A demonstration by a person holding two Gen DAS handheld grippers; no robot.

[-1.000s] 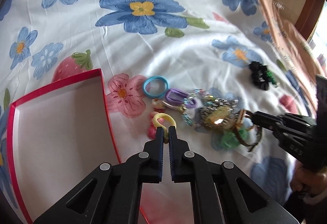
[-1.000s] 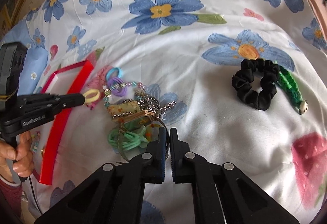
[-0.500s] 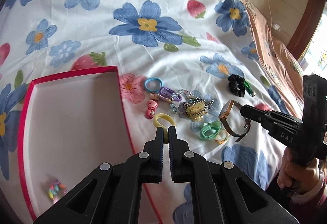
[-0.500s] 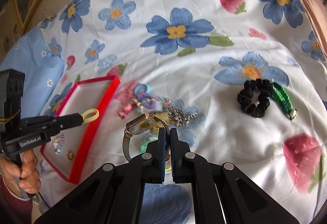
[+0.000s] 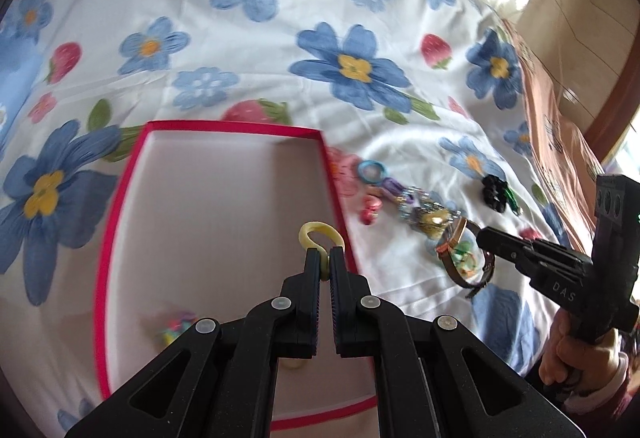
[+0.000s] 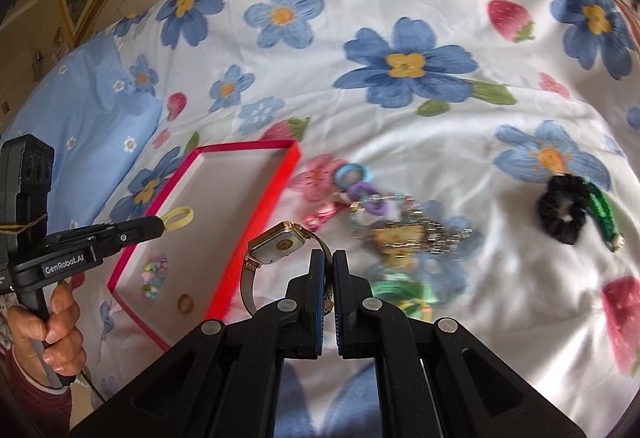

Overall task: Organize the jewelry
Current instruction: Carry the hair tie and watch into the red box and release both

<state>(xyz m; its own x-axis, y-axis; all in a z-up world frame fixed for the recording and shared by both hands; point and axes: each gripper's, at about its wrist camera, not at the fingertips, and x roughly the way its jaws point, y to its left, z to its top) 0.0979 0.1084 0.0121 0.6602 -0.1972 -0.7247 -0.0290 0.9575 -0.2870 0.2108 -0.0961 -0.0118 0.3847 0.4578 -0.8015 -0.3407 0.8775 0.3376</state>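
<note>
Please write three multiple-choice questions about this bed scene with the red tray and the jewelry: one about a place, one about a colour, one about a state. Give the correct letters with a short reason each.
1. Where is the yellow loop-shaped hair tie held by the left claw?
A. above the shallow red-rimmed tray
B. beside the black fabric scrunchie
C. lying on the floral bedsheet

2. What colour is the round hair ring lying nearest the tray's far right corner?
A. black
B. blue
C. orange

3. What is the state of the right claw?
A. open and empty
B. shut on the scrunchie
C. shut on the strap of the gold-cased wristwatch

Answers: 1 A, the left wrist view shows the tie over the tray's white floor; 2 B, the ring is light blue; 3 C, the watch hangs lifted from the closed fingers.
</note>
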